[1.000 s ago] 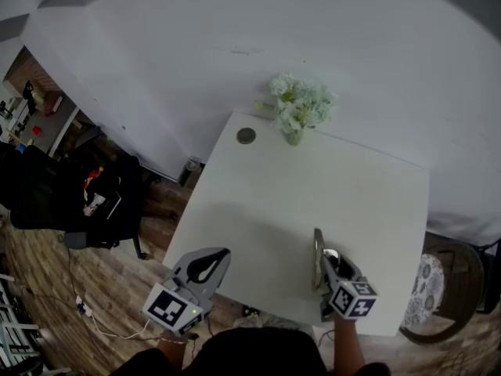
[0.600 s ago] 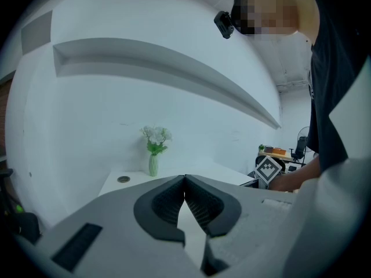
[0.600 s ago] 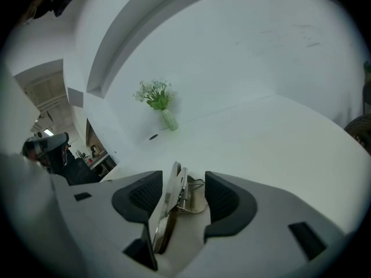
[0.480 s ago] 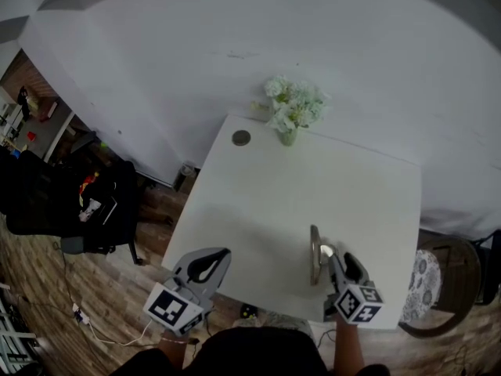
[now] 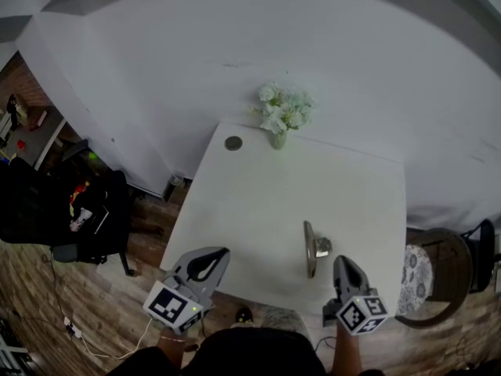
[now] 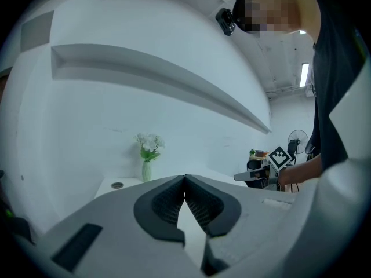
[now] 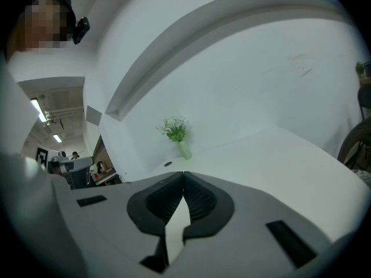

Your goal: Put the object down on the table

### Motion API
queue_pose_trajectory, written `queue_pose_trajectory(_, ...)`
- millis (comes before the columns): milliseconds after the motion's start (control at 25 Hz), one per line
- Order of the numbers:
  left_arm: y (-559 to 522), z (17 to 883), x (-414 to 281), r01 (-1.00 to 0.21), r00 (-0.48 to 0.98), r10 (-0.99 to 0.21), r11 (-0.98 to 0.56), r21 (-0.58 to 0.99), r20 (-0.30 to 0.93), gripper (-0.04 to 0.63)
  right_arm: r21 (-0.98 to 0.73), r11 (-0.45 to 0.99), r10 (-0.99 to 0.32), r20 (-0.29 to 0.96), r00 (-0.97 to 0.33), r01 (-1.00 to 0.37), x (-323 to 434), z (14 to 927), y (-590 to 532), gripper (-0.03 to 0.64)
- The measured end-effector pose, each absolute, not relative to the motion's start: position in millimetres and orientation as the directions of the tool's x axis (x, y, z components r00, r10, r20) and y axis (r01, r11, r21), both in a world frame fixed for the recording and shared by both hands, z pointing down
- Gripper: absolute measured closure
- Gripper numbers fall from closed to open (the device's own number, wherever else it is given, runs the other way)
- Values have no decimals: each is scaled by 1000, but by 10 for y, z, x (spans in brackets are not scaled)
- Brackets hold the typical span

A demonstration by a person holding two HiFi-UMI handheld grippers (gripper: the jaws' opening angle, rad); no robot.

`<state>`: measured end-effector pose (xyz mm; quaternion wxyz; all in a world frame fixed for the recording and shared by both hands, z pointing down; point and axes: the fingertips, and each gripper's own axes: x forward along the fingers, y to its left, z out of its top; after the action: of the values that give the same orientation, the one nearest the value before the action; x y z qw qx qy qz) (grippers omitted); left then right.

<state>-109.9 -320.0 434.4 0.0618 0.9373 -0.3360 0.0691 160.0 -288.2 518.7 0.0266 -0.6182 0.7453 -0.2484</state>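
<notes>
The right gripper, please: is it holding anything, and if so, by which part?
Nothing is held: the right gripper is shut with nothing in it, and the metal object sits apart from it on the table.

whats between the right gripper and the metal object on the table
Nothing. In the head view only a short strip of bare white table separates the shut right gripper from the metal object.

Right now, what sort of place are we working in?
Most likely an office or lab workroom: a plain white table against a bare white wall, a black office chair beside it, and cables trailing over the wood floor. A vase of flowers stands at the table's far edge.
</notes>
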Motion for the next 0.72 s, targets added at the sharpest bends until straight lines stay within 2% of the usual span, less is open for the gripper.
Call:
queue_pose_trajectory(360, -2967, 4245, -1299, -621, 781, -608, -780, 71, 144, 595, -358, 147, -959, 177, -222, -922, 1349, 4734, -2529, 618)
queue_pose_trajectory(720, -2793, 4212, -1431, -617, 784, -606, -784, 69, 133, 595, -347, 160, -960, 163, -227, -924, 1178, 4664, -2363, 618)
